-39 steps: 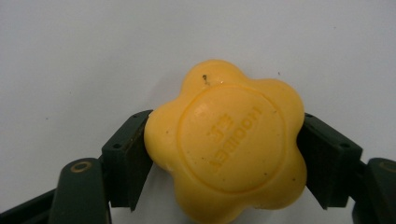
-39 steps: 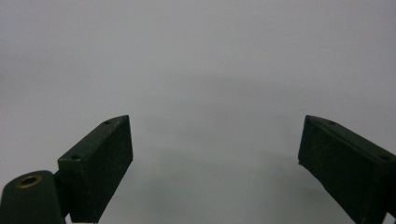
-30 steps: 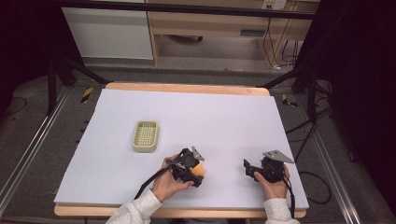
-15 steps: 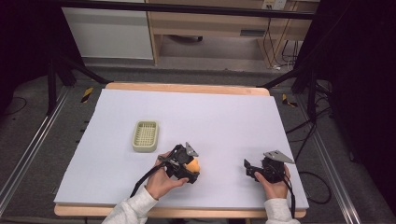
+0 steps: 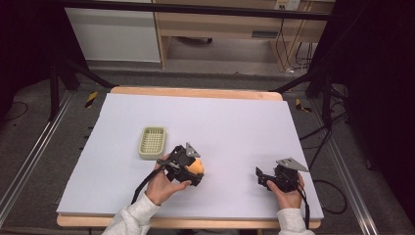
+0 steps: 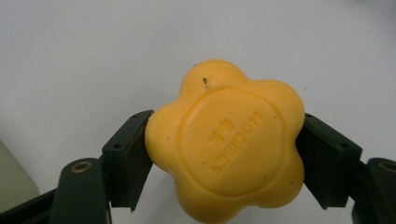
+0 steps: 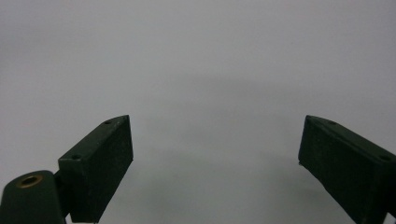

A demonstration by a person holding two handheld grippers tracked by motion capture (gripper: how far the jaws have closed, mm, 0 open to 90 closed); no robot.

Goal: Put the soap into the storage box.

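A yellow flower-shaped soap bar point(image 6: 226, 144) with raised lettering sits clamped between both jaws of my left gripper point(image 6: 224, 158). In the high view that left gripper point(image 5: 193, 171) holds the soap point(image 5: 196, 167) just above the white table sheet, right of a small pale green basket point(image 5: 152, 142). My right gripper point(image 5: 260, 177) rests near the table's front right with a hand behind it. Its jaws point(image 7: 215, 163) stand wide apart in the right gripper view, with bare white sheet between them.
The white sheet point(image 5: 220, 122) covers a wooden table whose front edge point(image 5: 195, 223) runs just below both hands. Black frame legs and cables point(image 5: 323, 147) lie off the right side. A cabinet and shelf stand beyond the far edge.
My left gripper has moved left toward the basket and lifted slightly with the soap still in it. The right gripper has stayed where it was.
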